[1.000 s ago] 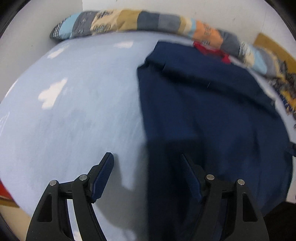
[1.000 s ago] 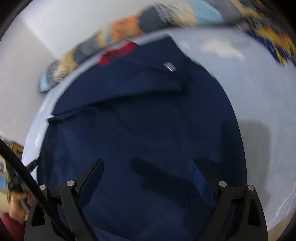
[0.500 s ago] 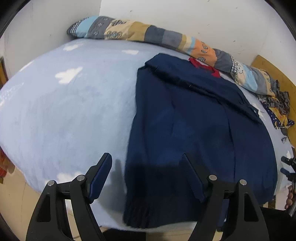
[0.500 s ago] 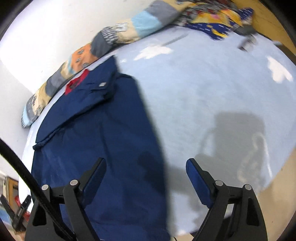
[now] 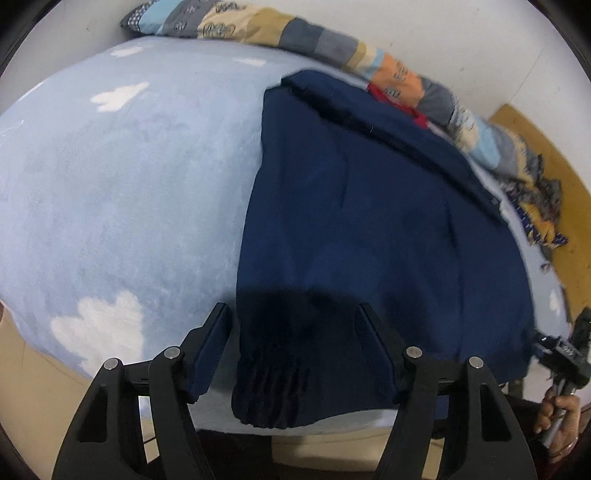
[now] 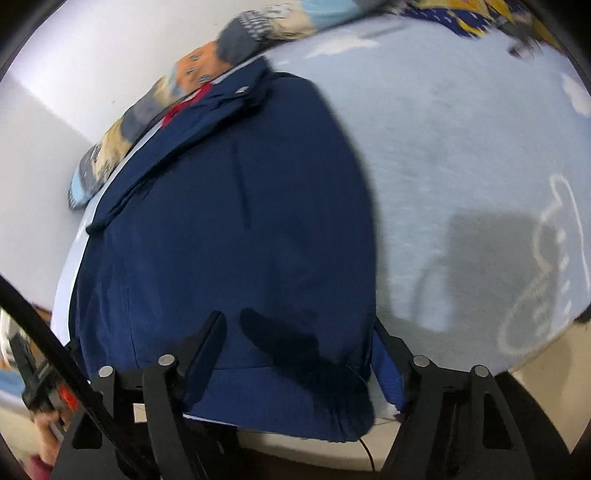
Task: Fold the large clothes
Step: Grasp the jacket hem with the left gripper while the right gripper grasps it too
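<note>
Left wrist view. Item: one dark blue jacket [image 5: 369, 221], lying flat on the bed [image 5: 129, 184] with sleeves folded in, collar toward the wall and ribbed hem at the near edge, hanging slightly over it. A red lining [image 5: 413, 110] shows at the neck.

Handling, as I judge it: soft, limp, thick and fairly weighty for cloth; it will sag and drag if lifted by one point. Best hold is the two bottom corners at the ribbed hem, one per gripper.

My left gripper [image 5: 293, 347] hovers over the hem's left corner, jaws partly spread and closing, cloth below and between them, pads not yet pressing. In the right wrist view my right gripper [image 6: 295, 354] straddles the hem's right corner [image 6: 351, 406] likewise, jaws closing, nothing pinched yet as far as I can tell.

Surface: bed covered in a pale blue fleece with white cloud shapes [image 5: 99, 328], soft, likely to cling to the cloth a little.

Surroundings: a long patchwork bolster [image 5: 295, 33] along the white wall [image 5: 443, 44]; a heap of patterned fabric [image 5: 535, 210] at the far right; a wooden board [image 5: 546, 147] behind it.
</note>
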